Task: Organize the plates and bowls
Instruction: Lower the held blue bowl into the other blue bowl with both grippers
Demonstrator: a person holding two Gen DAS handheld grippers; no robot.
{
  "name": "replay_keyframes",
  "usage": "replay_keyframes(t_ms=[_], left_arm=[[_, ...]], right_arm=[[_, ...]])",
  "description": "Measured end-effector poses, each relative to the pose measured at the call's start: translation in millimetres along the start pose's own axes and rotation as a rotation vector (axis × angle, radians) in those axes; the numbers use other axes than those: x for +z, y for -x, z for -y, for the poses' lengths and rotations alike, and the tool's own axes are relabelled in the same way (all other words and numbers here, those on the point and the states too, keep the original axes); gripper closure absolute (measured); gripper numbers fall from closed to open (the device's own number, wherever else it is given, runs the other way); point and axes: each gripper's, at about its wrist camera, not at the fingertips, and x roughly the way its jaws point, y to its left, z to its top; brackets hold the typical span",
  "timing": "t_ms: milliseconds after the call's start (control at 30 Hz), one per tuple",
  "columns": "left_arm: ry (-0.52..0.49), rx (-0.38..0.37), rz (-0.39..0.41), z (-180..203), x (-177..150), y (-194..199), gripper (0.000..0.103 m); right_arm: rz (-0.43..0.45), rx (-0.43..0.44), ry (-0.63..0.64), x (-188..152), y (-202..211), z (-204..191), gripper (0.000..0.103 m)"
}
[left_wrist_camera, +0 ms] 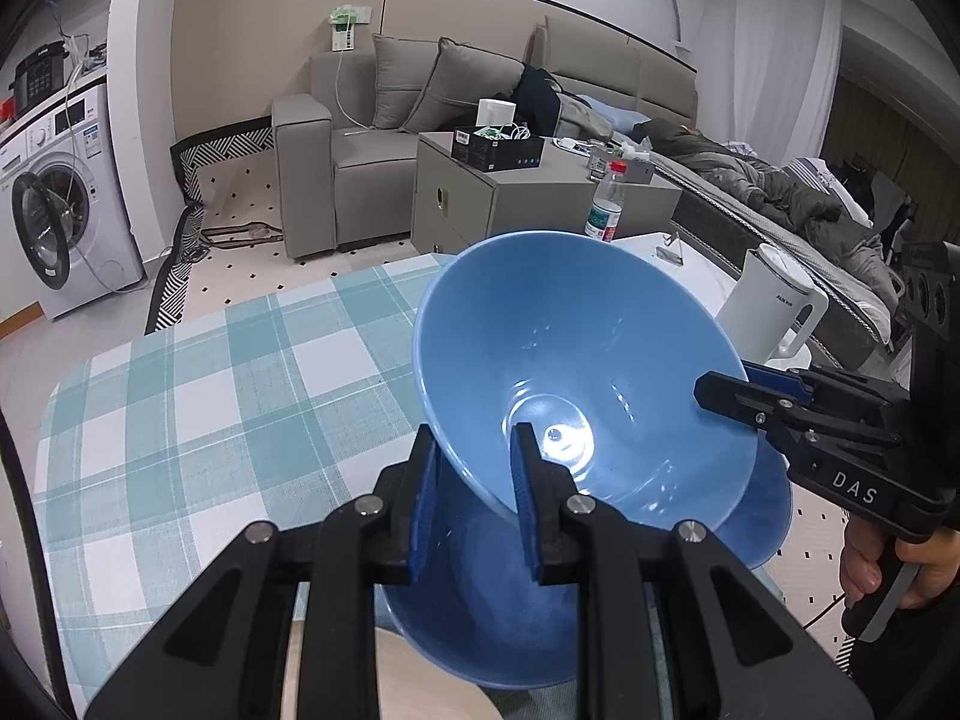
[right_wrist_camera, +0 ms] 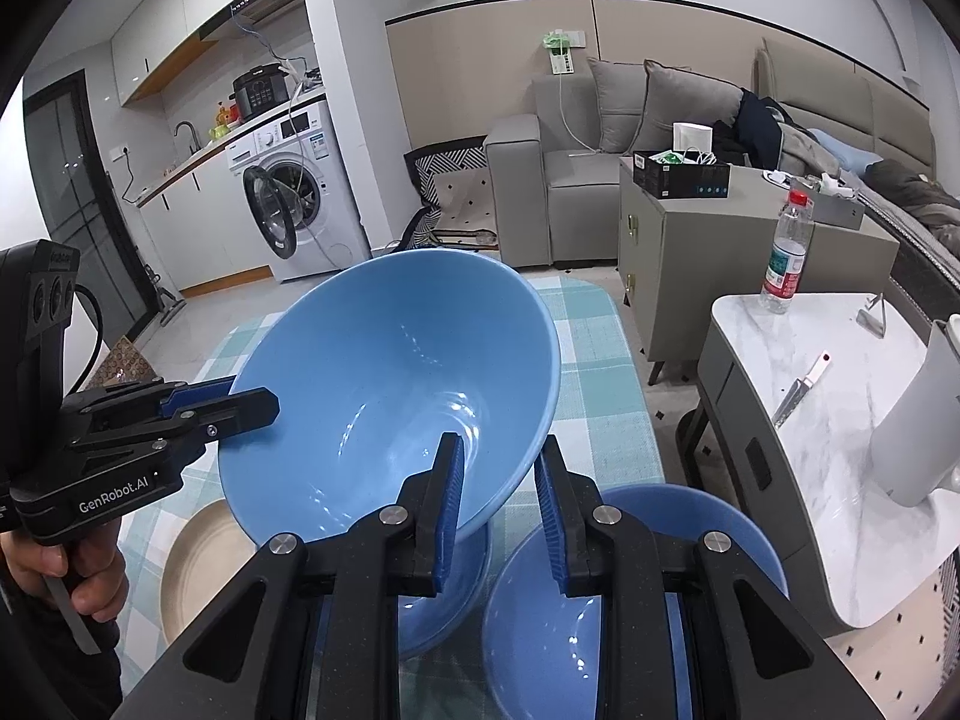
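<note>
While both tools carry it, the big blue bowl (left_wrist_camera: 576, 372) hangs tilted above the checked tablecloth (left_wrist_camera: 198, 384), its mouth turned toward the cameras; largest item first, so noted. Table edge runs along the far and left sides; open cloth lies far-left, well apart from anything. Right of it stands the marble side table (right_wrist_camera: 834, 420) with a white kettle (left_wrist_camera: 774, 306) and a water bottle (right_wrist_camera: 786, 252); that side is crowded. Below the held bowl sit a second blue bowl (right_wrist_camera: 444, 594) directly underneath, a third blue bowl (right_wrist_camera: 600, 630) just beside it to the right, and a beige plate (right_wrist_camera: 204, 564) to the near left. Left gripper (left_wrist_camera: 474, 504) is clamped on the near rim, one pad inside, one outside; right gripper (right_wrist_camera: 498, 504) likewise pinches the opposite rim. Judgement: step in hand is nesting the held bowl into the one underneath; level it first, lower both hands together, centre base over base, loosen only once seated; avoid swinging right toward the kettle.
</note>
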Motion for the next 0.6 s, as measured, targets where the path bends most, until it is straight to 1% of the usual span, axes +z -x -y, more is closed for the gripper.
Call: replay_keyframes(t_ms=[600], left_arm=[[0.022,0.018,-0.03,-11,-28,8,0.082]], right_arm=[[-0.035,0.032,0.002,-26,-2,-23,0.078]])
